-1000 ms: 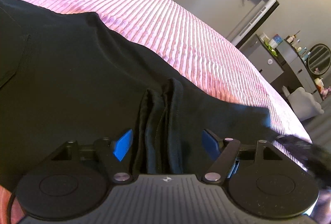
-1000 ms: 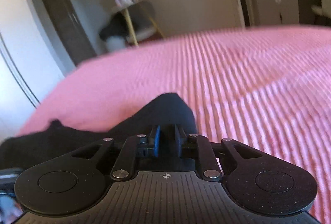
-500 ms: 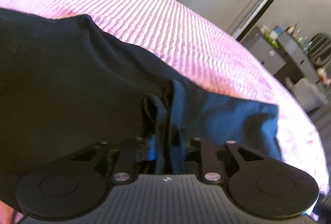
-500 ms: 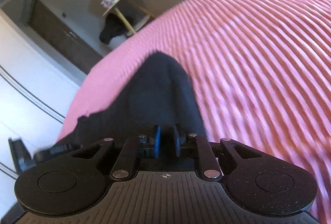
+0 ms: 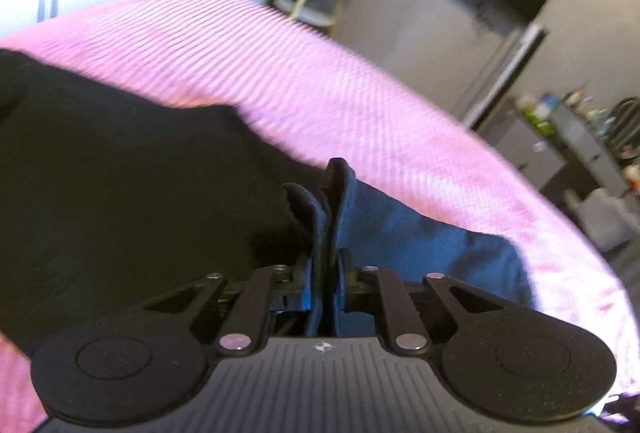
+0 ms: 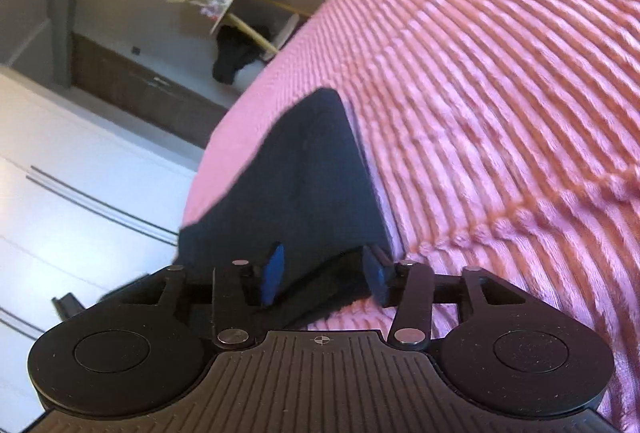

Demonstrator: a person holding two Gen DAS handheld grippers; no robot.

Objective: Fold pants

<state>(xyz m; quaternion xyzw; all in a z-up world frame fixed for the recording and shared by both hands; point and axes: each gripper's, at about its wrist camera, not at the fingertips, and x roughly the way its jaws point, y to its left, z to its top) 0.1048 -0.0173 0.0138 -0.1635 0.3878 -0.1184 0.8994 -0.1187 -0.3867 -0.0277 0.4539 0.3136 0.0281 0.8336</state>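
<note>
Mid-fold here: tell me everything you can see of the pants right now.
The pants are dark, nearly black, soft matte fabric, spread across the pink ribbed bedspread. A bunched, layered edge stands up between the left gripper, whose jaws are shut on it. In the right wrist view a folded corner lies flat on the bedspread, pointing away; the right gripper has just been opening, its blue pads apart with fabric between them, no longer pinched.

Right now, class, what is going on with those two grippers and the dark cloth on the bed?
A person is folding dark pants on a pink ribbed bedspread, one handheld gripper in each hand. The left gripper is shut on a bunched fold of the fabric. The right gripper has just been opening: its blue pads stand apart, with a folded corner of the pants lying between them, no longer pinched. So one end is held and the other is being let go.
</note>
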